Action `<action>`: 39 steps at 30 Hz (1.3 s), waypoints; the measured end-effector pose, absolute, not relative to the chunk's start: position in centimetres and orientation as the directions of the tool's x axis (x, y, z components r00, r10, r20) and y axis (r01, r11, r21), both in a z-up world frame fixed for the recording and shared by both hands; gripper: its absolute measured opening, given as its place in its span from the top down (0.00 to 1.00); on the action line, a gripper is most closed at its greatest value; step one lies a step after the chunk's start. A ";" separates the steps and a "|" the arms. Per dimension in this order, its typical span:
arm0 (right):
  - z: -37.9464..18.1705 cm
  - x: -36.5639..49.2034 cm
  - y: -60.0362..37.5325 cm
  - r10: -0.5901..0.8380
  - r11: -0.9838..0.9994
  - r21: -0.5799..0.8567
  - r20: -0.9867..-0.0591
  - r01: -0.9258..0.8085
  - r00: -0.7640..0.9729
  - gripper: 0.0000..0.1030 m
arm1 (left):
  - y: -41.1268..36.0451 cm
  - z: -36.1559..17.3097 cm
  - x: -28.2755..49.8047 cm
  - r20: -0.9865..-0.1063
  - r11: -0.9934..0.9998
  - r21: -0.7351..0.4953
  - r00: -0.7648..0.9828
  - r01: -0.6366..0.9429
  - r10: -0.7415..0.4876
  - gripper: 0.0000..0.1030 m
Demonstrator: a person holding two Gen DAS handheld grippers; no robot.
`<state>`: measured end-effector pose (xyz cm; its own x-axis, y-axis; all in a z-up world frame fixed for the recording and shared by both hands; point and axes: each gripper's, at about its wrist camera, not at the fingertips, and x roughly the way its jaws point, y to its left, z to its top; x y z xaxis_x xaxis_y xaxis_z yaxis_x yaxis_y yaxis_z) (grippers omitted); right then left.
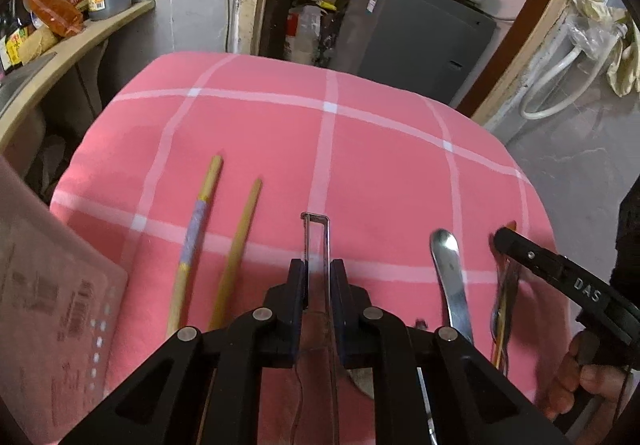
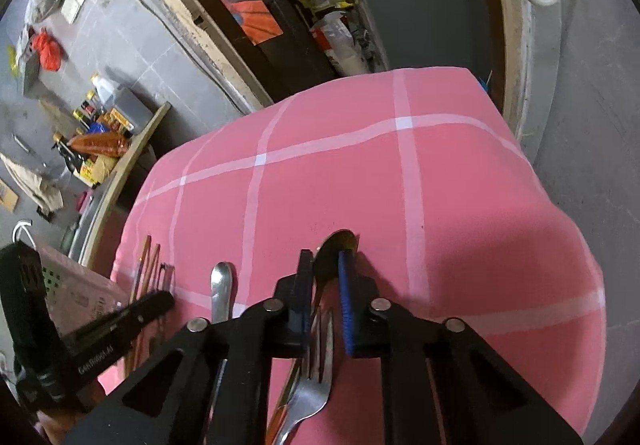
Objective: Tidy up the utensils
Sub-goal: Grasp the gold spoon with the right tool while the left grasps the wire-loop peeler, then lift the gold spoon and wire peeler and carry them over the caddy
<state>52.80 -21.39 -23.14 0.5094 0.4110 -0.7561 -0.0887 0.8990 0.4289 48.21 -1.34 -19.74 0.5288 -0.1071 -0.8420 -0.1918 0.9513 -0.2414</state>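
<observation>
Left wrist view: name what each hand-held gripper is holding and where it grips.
The left hand-held gripper is shut on a thin metal utensil handle, just below its squared end. The right hand-held gripper pinches a dark spoon near its bowl.

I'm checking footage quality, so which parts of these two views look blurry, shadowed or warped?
Left wrist view: fisheye bends the shelf; the right gripper and pale box smear. Right wrist view: a broad shadow darkens the pink cloth; the fork is soft.

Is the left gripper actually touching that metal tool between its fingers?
Touching. The left wrist view shows the left gripper with both pads pressed against the sides of the narrow metal tool, no gap visible.
</observation>
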 end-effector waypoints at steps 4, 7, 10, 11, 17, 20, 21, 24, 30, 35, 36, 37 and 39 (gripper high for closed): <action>-23.1 52.1 -22.4 0.465 0.854 0.516 -0.708 -0.059 0.531 0.97 | -1.2 -19.5 47.4 -0.831 0.944 -0.283 0.535 -0.171 -0.152 0.88; -22.9 51.2 -23.0 0.503 0.815 0.577 -0.666 -0.048 0.551 0.97 | -1.1 -18.8 46.7 -0.807 0.933 -0.327 0.558 -0.147 -0.195 0.88; -22.1 50.3 -22.7 0.530 0.788 0.612 -0.625 -0.061 0.573 0.97 | -1.3 -17.9 45.9 -0.786 0.934 -0.340 0.580 -0.113 -0.216 0.88; -21.6 49.8 -22.6 0.539 0.781 0.620 -0.607 -0.076 0.584 0.97 | -1.4 -17.5 45.6 -0.778 0.933 -0.345 0.587 -0.100 -0.224 0.88; -18.0 47.1 -22.0 0.566 0.754 0.641 -0.522 -0.144 0.639 0.97 | -1.0 -14.9 43.8 -0.729 0.924 -0.380 0.629 -0.041 -0.272 0.88; -15.9 46.0 -21.7 0.568 0.748 0.643 -0.487 -0.168 0.663 0.97 | -0.6 -13.4 42.9 -0.699 0.917 -0.399 0.653 -0.016 -0.293 0.88; -15.1 45.7 -21.6 0.568 0.747 0.641 -0.477 -0.176 0.670 0.97 | -0.4 -12.6 42.5 -0.684 0.913 -0.407 0.664 -0.005 -0.301 0.88; -12.9 44.6 -21.0 0.563 0.751 0.628 -0.447 -0.204 0.695 0.97 | 0.3 -10.5 41.7 -0.646 0.906 -0.422 0.694 0.023 -0.318 0.88; -8.5 42.7 -19.2 0.564 0.758 0.596 -0.393 -0.267 0.726 0.97 | 2.6 -6.0 39.6 -0.563 0.893 -0.444 0.752 0.075 -0.343 0.88; -4.8 41.4 -16.4 0.593 0.741 0.574 -0.317 -0.348 0.740 0.97 | 5.2 -3.1 38.1 -0.507 0.891 -0.444 0.793 0.095 -0.338 0.88; -4.4 41.1 -15.6 0.597 0.739 0.570 -0.306 -0.360 0.741 0.97 | 5.9 -2.4 37.8 -0.495 0.892 -0.441 0.803 0.096 -0.331 0.88; -3.8 41.0 -14.9 0.604 0.735 0.564 -0.291 -0.377 0.742 0.97 | 6.5 -1.9 37.5 -0.484 0.894 -0.437 0.813 0.097 -0.325 0.88; -2.8 40.6 -13.2 0.618 0.727 0.550 -0.262 -0.411 0.741 0.97 | 7.6 -1.1 37.1 -0.465 0.898 -0.429 0.829 0.097 -0.311 0.88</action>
<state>40.62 -13.23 -2.80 0.7411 0.6181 -0.2621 -0.4113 0.7266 0.5504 37.08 7.61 -1.08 0.8290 -0.3110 -0.4648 0.0966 0.8983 -0.4287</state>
